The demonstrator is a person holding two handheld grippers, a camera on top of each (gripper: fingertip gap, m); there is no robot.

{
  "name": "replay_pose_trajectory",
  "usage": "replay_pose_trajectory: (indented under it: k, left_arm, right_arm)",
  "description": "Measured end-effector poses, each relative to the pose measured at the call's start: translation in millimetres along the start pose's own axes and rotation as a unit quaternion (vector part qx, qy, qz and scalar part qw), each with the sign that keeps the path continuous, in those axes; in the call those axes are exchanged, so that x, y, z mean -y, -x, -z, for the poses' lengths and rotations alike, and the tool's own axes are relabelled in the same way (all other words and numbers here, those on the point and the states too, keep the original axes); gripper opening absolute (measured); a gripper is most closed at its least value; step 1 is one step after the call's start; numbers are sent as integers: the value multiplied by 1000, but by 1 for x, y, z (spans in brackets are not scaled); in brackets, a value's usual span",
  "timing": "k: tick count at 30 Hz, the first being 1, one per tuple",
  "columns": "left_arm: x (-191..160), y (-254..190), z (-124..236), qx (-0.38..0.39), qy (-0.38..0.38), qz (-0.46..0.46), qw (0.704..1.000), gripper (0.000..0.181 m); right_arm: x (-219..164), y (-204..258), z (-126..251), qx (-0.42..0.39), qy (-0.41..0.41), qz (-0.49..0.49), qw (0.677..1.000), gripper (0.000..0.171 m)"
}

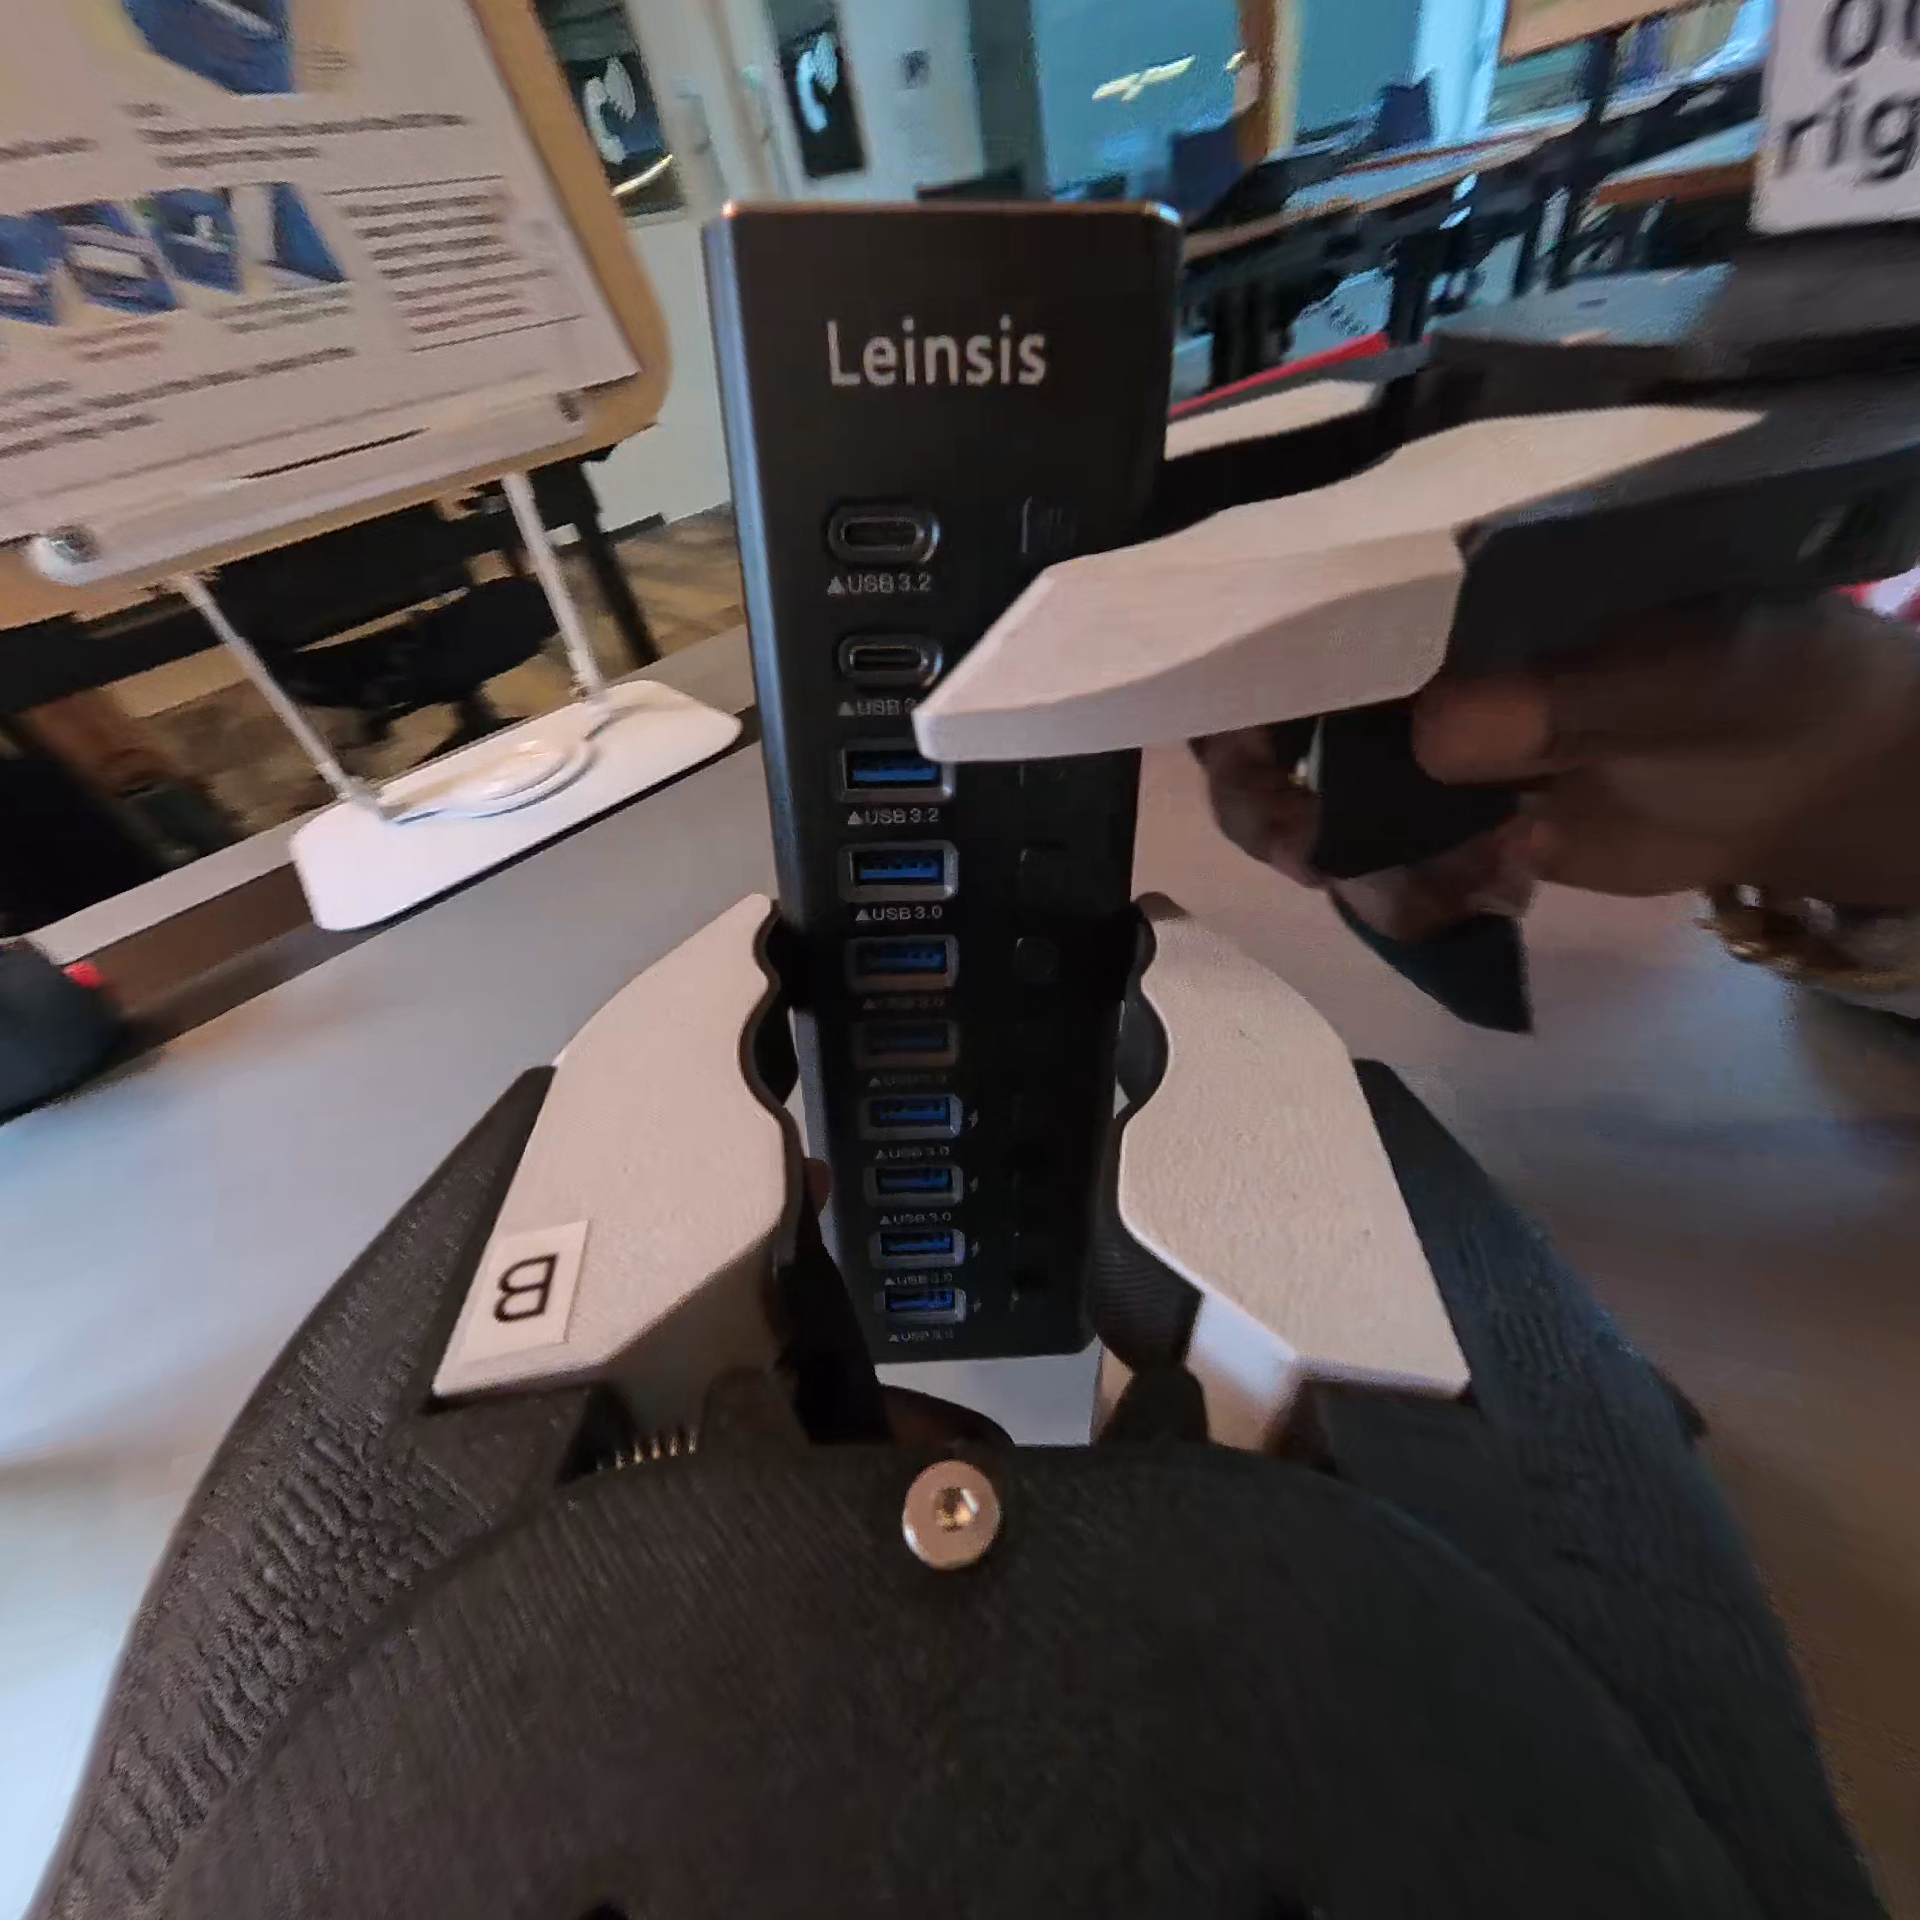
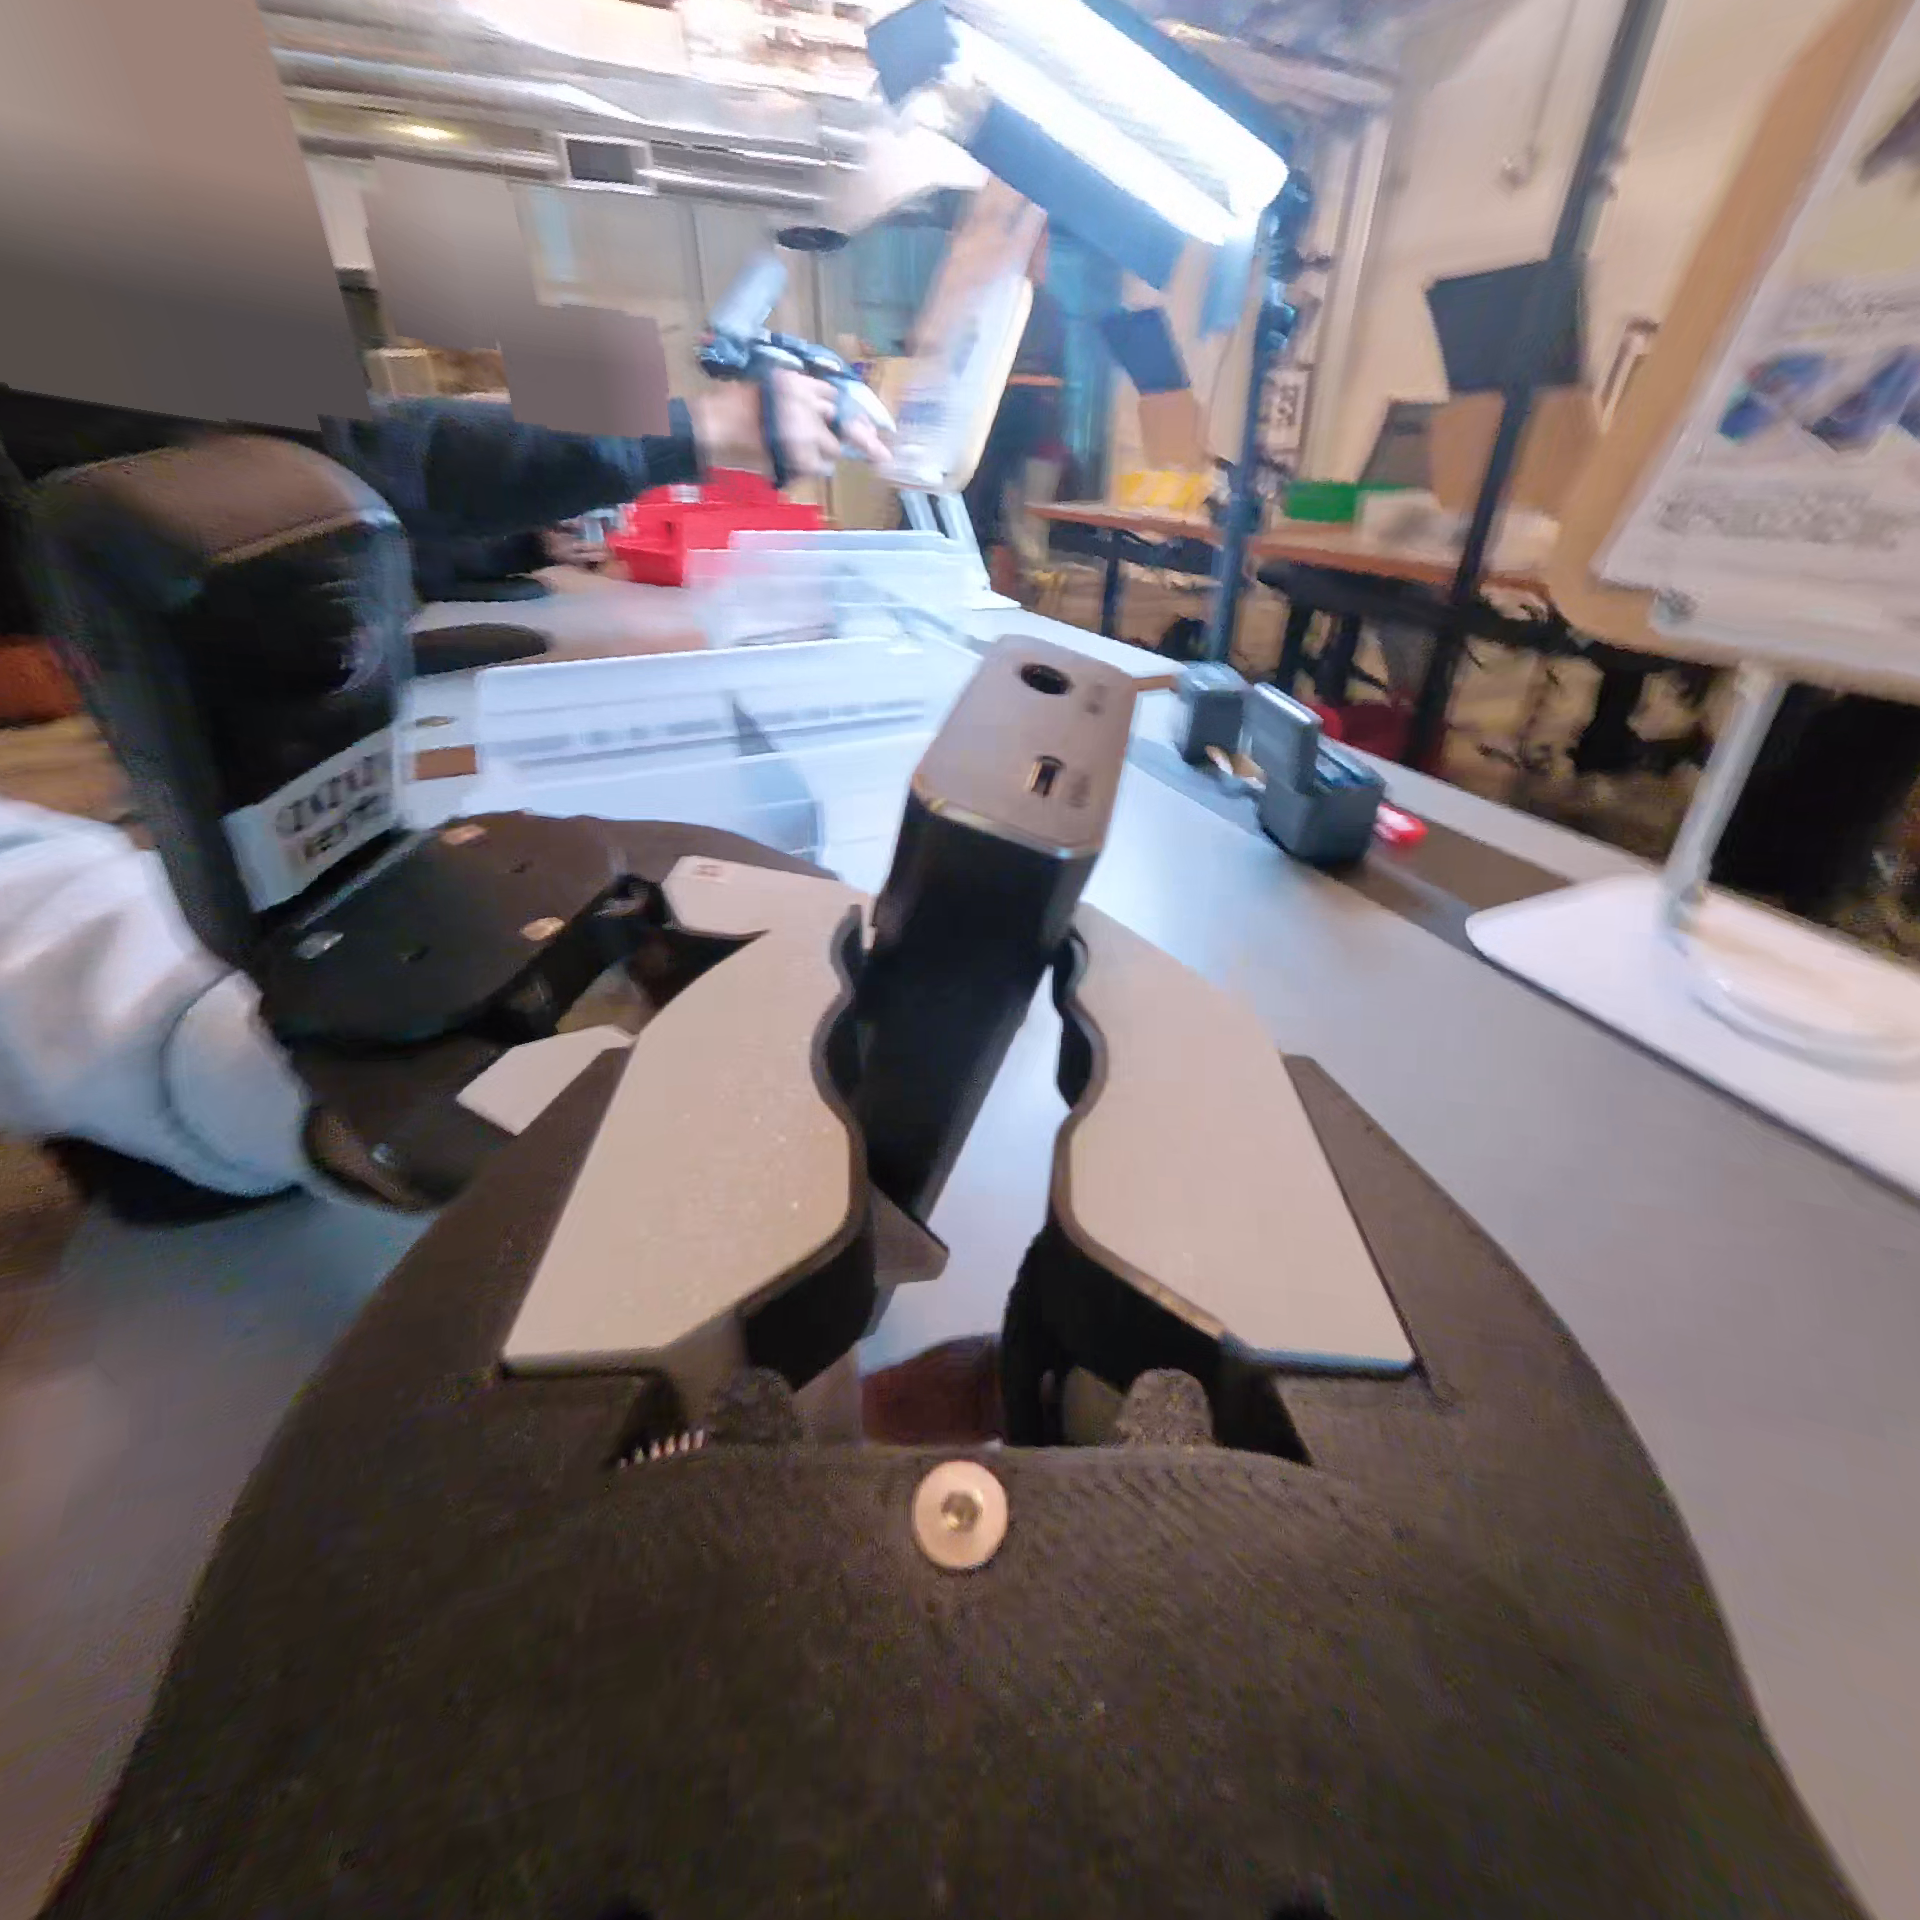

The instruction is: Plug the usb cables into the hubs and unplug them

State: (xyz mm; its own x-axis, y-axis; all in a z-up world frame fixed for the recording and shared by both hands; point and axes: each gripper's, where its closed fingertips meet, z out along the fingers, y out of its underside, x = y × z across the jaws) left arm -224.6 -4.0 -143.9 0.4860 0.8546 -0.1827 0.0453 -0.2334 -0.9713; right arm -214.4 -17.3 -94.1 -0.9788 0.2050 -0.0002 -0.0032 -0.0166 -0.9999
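This looks like a big work room or lab. Long tables stand in rows. A bright lamp hangs on a black stand. Clear plastic boxes and a red bin sit on the grey table. A paper sign stands there too.

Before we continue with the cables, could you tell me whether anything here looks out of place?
The USB hub stands on end in the left tongs, with the right tongs around it too, which looks odd for plugging; every visible port is empty.
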Motion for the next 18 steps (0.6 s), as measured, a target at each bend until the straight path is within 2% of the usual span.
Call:
replay_pose_trajectory:
  k: [4, 9, 11, 15, 18]
  left_arm:
    - [-7, 5, -2, -2, 26, 12, 1000, 60]
    - [-4, 0, 1, -56, 7, 65, 996, 61]
    - [-3, 3, 2, -67, 1, 84, 994, 62]
    - [1, 17, 5, -63, -20, 115, 991, 62]
    - [2, 21, 5, -64, -26, 131, 989, 62]
  right_arm:
    - [-6, -8, -6, -18, 3, -88, 996, 30]
    - [-4, -30, 4, 3, -36, -240, 970, 29]
    - [-1, -44, 13, -13, -46, -240, 970, 29]
    - [1, -67, 34, -60, -27, -162, 985, 28]
    - [3, -77, 47, -62, -24, -122, 990, 28]
